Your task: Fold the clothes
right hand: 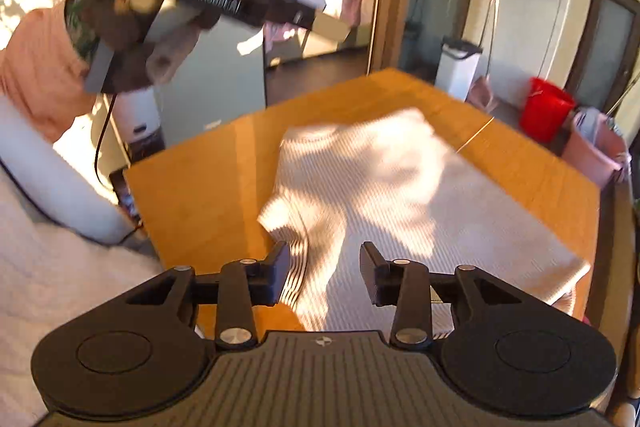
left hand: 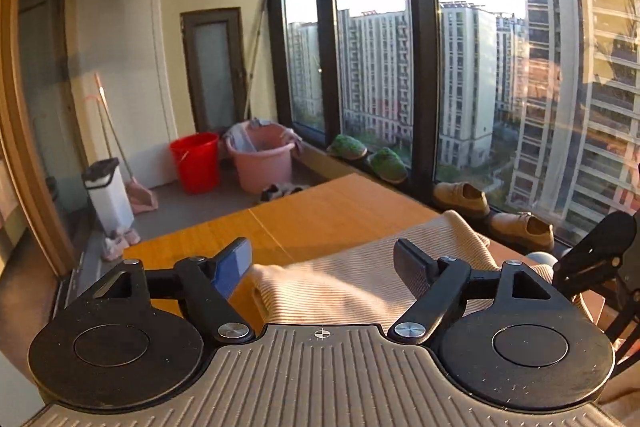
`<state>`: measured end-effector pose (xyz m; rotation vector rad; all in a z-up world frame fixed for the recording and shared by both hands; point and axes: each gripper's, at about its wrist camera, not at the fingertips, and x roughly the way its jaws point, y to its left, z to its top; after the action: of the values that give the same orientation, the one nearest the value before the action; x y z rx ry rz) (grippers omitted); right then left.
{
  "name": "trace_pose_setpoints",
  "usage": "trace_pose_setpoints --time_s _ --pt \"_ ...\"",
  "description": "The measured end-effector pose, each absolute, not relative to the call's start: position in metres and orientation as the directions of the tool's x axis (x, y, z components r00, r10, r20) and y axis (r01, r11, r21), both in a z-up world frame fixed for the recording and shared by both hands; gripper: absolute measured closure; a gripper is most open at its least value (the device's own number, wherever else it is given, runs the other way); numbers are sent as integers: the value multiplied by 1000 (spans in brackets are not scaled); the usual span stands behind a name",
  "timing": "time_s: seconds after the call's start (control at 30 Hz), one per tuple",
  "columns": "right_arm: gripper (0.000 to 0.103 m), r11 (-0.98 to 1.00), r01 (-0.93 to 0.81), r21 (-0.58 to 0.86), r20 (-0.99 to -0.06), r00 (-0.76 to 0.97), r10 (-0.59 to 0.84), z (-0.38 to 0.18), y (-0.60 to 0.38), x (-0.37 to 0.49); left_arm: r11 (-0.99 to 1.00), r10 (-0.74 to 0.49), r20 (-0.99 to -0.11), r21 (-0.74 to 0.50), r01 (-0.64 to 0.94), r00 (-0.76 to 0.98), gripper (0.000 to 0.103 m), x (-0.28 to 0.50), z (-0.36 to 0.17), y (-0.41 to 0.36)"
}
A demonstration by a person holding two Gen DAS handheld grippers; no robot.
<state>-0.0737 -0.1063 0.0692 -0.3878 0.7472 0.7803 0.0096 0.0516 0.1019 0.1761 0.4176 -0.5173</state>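
Left gripper jaws wide apart, empty, above the pale pink ribbed knit garment. Right gripper also spread, empty, over the same garment, lying folded on the orange wooden table.

Pale pinkish ribbed knit top lies mostly flat on the wooden counter, partly folded, one short sleeve poking out toward 9 o'clock.

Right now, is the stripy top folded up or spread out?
Partly folded: the stripy top lies on the table with one edge doubled over, not yet a neat bundle.
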Motion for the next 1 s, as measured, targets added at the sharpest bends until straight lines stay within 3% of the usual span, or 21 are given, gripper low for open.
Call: trace_pose_setpoints --time_s 0.13,0.3,0.33,0.37,0.47,0.63,0.7,0.87,0.9,0.97,1.0 --pt "65 687 -726 19 -771 426 472 32 -104 -68 856 -435 -442 69 513 785 9 9 91 55" --pt "60 658 -738 -150 -743 523 418 13 -88 -80 847 -428 -469 91 524 772 7 3 79 56" --pt "79 662 -730 -171 -731 545 412 14 -86 -81 840 -427 -482 102 533 765 6 2 75 56" --pt "86 669 -720 -186 -718 564 407 16 -85 -81 831 -427 -494 115 544 757 6 1 70 56" --pt "93 717 -677 -163 -667 612 426 36 -93 -73 797 -428 -531 161 583 731 4 -8 57 54" --pt "94 827 -555 -96 -527 733 431 93 -126 -50 738 -421 -562 244 629 712 3 -16 36 37" --pt "94 852 -520 -61 -491 759 428 107 -139 -43 706 -422 -549 301 641 722 3 -19 26 25" --pt "94 873 -487 -18 -475 773 422 109 -158 -40 583 -342 -440 594 555 830 3 -9 -15 -14" --pt "94 875 -484 -17 -475 774 419 107 -160 -40 573 -335 -425 616 540 841 6 -3 -20 -18" --pt "92 879 -477 -15 -475 777 414 104 -164 -41 601 -333 -431 588 541 838 35 14 -18 -22" --pt "92 880 -474 -15 -475 778 411 102 -166 -42 644 -342 -442 533 549 829 38 24 -11 -21"
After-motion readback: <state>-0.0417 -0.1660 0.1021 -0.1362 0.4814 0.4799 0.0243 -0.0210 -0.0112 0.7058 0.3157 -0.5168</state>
